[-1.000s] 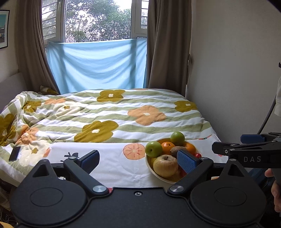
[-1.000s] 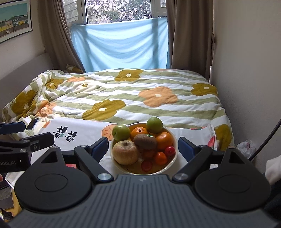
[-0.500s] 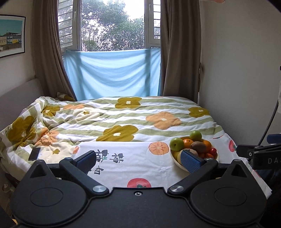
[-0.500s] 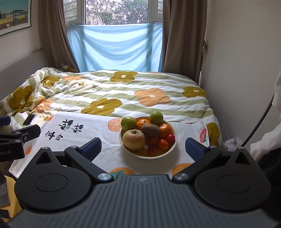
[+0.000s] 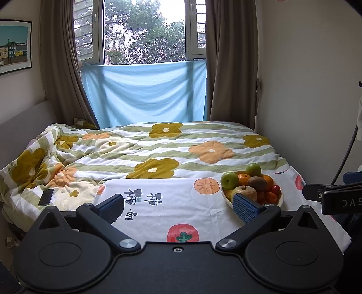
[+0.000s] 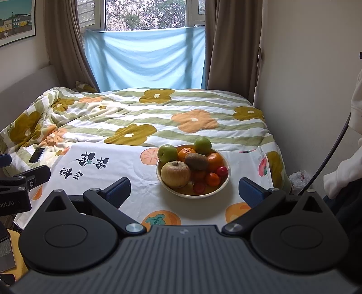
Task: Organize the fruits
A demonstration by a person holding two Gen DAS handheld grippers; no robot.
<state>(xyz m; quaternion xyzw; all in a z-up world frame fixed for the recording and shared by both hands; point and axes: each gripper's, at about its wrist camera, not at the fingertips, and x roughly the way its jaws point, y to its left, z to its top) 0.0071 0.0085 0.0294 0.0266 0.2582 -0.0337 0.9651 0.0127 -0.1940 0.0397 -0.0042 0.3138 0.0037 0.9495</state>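
Bedroom bed being covered by printed cloth [image 6: 126,178]; fruits [image 6: 192,162] being kept piled in bowl [image 6: 224,183] near cloth's right edge. Left gripper [image 5: 178,204] and right gripper [image 6: 184,187] being held spread wide, empty. Fits unsorted or finished; any grasp best kept gentle

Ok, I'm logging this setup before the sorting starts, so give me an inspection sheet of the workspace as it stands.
Surface: white fruit-print cloth spread over a bed with a flowered quilt.
Job's things: bowl piled with a yellowish apple, two green apples, kiwi, oranges and small red fruits.
Clutter: phone on the quilt; plastic bag by the wall.
Grippers: left gripper and right gripper both open, empty.
Cables: black cable at right.
Surroundings: window, brown curtains, blue sheet, framed picture.
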